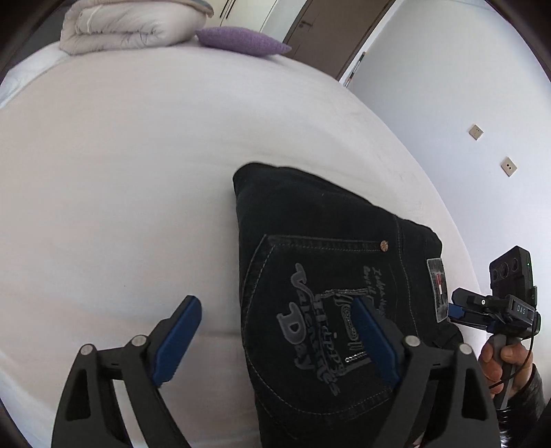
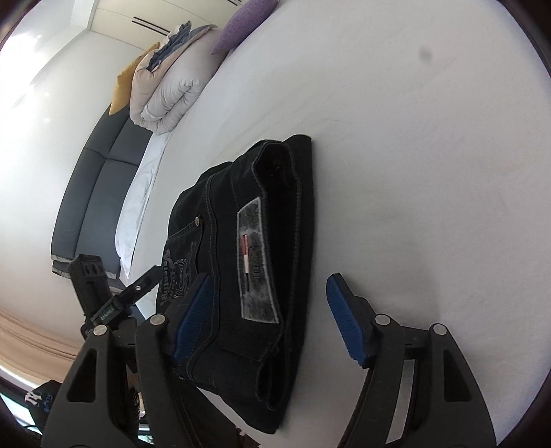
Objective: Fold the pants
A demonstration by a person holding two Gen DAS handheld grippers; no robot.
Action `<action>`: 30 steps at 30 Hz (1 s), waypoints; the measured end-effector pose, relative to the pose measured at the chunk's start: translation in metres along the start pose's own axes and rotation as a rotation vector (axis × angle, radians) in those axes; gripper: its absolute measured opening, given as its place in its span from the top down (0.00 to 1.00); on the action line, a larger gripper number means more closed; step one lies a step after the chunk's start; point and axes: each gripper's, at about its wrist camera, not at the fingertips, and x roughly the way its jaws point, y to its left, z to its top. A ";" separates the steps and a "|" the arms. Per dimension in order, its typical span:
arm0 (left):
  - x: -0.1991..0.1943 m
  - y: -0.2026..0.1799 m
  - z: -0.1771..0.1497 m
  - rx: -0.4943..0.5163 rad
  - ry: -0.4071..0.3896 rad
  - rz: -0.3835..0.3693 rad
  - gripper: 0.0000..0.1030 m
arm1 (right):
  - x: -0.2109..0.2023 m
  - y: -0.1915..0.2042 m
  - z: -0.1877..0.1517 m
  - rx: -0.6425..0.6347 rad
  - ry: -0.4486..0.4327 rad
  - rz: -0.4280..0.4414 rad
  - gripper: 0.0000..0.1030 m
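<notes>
The black pants point(image 1: 330, 275) lay folded in a compact stack near the edge of the white bed point(image 1: 120, 172). A rolled duvet point(image 1: 131, 27) and purple cushion point(image 1: 241, 41) sat at its far end. The left gripper point(image 1: 279, 341) and right gripper point(image 2: 272, 317) both stood wide, empty
</notes>
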 end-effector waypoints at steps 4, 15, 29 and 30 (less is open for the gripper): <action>0.015 -0.008 0.002 0.025 0.055 -0.020 0.35 | 0.023 0.008 0.009 0.024 0.051 0.001 0.35; 0.025 -0.032 0.002 0.015 0.082 -0.048 0.71 | 0.043 0.025 0.008 -0.032 0.020 -0.058 0.81; 0.015 -0.132 0.049 0.122 -0.055 -0.090 0.80 | -0.045 0.063 0.057 -0.215 -0.167 -0.058 0.84; 0.021 -0.142 0.055 0.136 -0.056 -0.095 0.80 | -0.052 0.059 0.066 -0.212 -0.175 -0.059 0.84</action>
